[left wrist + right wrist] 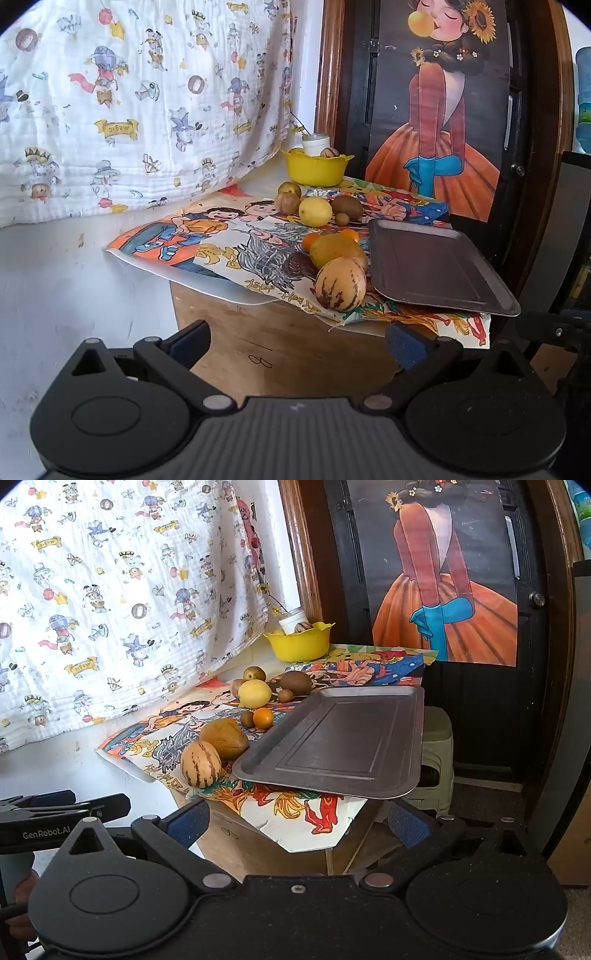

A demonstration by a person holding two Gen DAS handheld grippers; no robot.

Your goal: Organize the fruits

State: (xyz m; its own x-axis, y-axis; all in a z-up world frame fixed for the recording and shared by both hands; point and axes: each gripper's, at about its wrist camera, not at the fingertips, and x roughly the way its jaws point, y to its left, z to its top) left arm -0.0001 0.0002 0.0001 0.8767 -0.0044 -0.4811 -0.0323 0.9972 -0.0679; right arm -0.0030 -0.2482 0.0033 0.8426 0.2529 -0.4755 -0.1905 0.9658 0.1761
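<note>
While both the left gripper (297,343) and right gripper (297,821) are hanging wide apart and empty, loose fruits, nearest the striped round melon (200,763), are sitting at 9 o'clock of the overhanging grey metal tray (384,786), risking rolling off or tipping it if nudged.

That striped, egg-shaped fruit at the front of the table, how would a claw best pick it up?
Grip the striped fruit across its rounded middle, claw fingers on its left and right flanks, coming in from the near table edge and slightly above. Those flanks look free, while the brownish fruit sits close behind it and the metal tray lies to its right.
</note>
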